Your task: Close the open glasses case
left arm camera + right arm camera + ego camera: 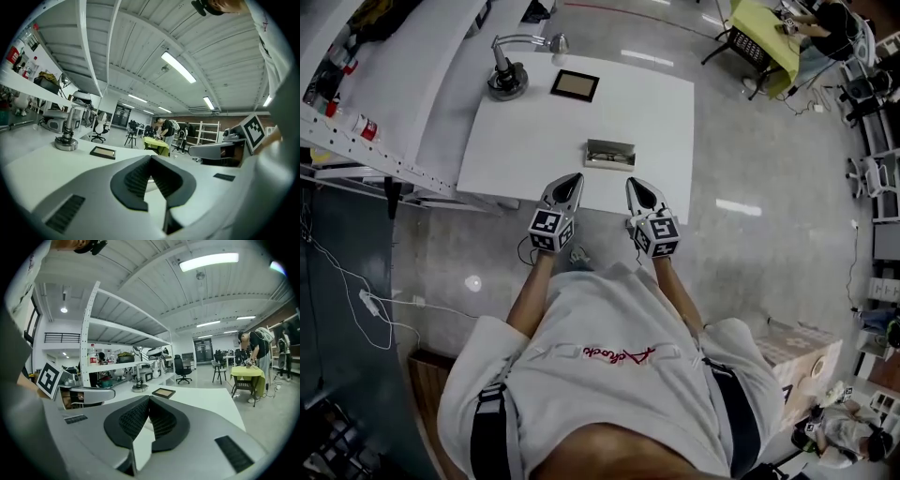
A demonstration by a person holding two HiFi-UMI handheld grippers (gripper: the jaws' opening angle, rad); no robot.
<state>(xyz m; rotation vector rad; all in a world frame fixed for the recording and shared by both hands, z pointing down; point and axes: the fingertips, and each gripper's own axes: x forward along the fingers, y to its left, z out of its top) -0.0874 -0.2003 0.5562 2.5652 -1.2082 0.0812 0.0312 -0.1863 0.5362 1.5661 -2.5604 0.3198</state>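
The glasses case (609, 153) is a small grey box lying open near the front edge of the white table (534, 141). Both grippers hover side by side just short of that edge, pointing at the table. My left gripper (571, 180) is below and left of the case, my right gripper (636, 184) below and right of it. Neither touches the case. In the left gripper view the fingertips (151, 157) meet with nothing between them. The right gripper view shows its tips (149, 398) together and empty too. The case is hidden behind the jaws in both gripper views.
A desk lamp (508, 75) and a dark flat frame (575, 85) stand at the table's far side. A white shelf rack (356, 122) runs along the left. A yellow-green table (764, 33) with a person is far off, and a cardboard box (802, 361) sits on the floor.
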